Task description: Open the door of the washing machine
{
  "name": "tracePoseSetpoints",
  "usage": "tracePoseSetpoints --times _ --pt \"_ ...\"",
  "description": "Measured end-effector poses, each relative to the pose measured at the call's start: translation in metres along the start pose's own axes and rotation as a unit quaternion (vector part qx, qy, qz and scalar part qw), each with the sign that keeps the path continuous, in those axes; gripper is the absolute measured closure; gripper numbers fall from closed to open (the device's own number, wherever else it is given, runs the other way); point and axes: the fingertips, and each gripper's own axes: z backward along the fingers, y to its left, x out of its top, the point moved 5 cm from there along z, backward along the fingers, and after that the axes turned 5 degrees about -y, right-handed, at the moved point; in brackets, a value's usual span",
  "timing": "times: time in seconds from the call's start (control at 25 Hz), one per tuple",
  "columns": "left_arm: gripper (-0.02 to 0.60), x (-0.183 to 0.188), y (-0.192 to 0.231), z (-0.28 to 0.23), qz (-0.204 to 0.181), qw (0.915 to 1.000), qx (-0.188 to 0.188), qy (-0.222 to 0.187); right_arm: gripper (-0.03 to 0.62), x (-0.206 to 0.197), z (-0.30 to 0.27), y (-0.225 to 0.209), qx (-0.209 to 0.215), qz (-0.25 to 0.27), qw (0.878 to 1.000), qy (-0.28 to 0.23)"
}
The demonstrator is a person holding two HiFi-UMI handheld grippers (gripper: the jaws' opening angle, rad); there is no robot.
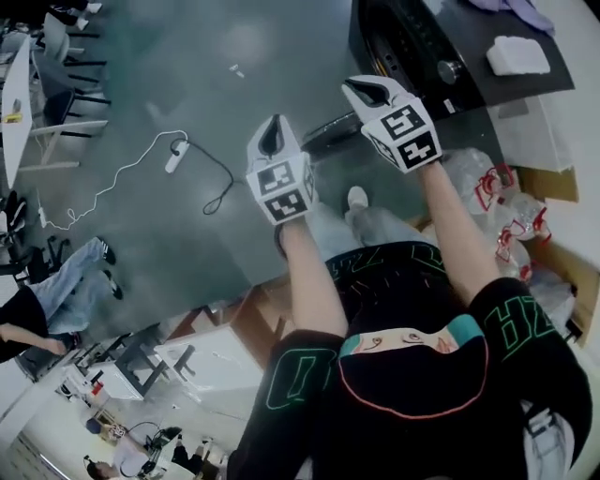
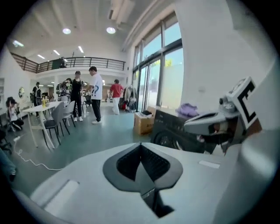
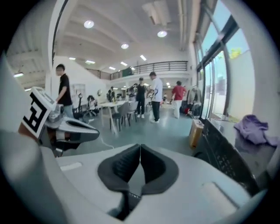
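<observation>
- The left claw (image 2: 141, 151) has its dark ribbed pads pressed together with nothing between them. It hangs in the air and touches nothing.
- The right claw (image 3: 139, 153) is the same: pads closed on each other, empty, and clear of everything.
- In the head view the dark washing machine (image 1: 412, 42) stands at 1 o'clock, just beyond the right claw. The curve of its round door (image 1: 330, 131) shows low on the front, between the two claws. Neither claw touches it.
- Only the head view shows the person's forearms, legs and shoes. It also shows the machine's top, with a folded white cloth (image 1: 517, 54) on it and a purple cloth (image 1: 516, 11) at the 12 o'clock edge.
- The left gripper view sees the door ring at 2 o'clock of its pads. The right claw at 3 o'clock covers part of the machine.
- The right gripper view shows only the control panel and top at 3 to 4 o'clock, not the door. The left claw is at 9 o'clock.
- A cardboard box (image 2: 143, 123) sits on the floor just beside the machine. Standing people (image 2: 94, 94) and chairs (image 2: 61, 116) are well beyond it, at 10 o'clock.
- In the head view a power strip (image 1: 176, 155) on a white cable lies on the floor at 9 o'clock of the left claw. Plastic bags (image 1: 497, 202) lie at 4 o'clock of the right claw.
</observation>
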Motion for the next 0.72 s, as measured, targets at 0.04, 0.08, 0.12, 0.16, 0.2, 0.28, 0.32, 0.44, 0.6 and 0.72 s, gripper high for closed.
tracePoseSetpoints --times 0.04,0.08,0.12,0.16,0.2,0.28,0.32,0.44,0.6,0.72 --pt "0.571 0.020 -0.007 0.002 0.017 0.9995 -0.007 -0.025 0.591 0.013 0.007 -0.007 -0.011 -0.028 0.999 -0.022" --pt "0.571 0.038 -0.012 0.005 0.034 0.9982 -0.012 -0.048 0.591 0.025 0.014 -0.014 -0.020 -0.060 0.997 -0.044" --pt "0.572 0.055 -0.014 0.009 0.048 0.9964 -0.010 -0.068 0.591 0.036 0.022 -0.018 -0.027 -0.093 0.993 -0.066" --pt "0.572 0.070 -0.014 0.013 0.058 0.9946 -0.004 -0.086 0.591 0.046 0.031 -0.022 -0.033 -0.121 0.988 -0.086" --pt "0.571 0.084 -0.014 0.016 0.061 0.9928 0.003 -0.103 0.591 0.054 0.040 -0.026 -0.038 -0.140 0.984 -0.104" --pt "0.572 0.111 -0.018 0.019 0.032 0.9911 0.015 -0.128 0.591 0.068 0.054 -0.039 -0.053 -0.149 0.979 -0.130" --pt "0.571 0.124 -0.021 0.018 0.005 0.9901 0.021 -0.138 0.591 0.075 0.059 -0.048 -0.067 -0.147 0.977 -0.141" --pt "0.571 0.153 -0.033 0.022 -0.028 0.9835 0.032 -0.176 0.591 0.100 0.075 -0.060 -0.098 -0.132 0.970 -0.179" --pt "0.571 0.184 -0.055 0.025 -0.044 0.9747 0.017 -0.219 0.591 0.124 0.098 -0.070 -0.108 -0.088 0.966 -0.216" --pt "0.571 0.203 -0.060 0.026 -0.069 0.9692 0.007 -0.236 0.591 0.128 0.106 -0.078 -0.124 -0.073 0.964 -0.222"
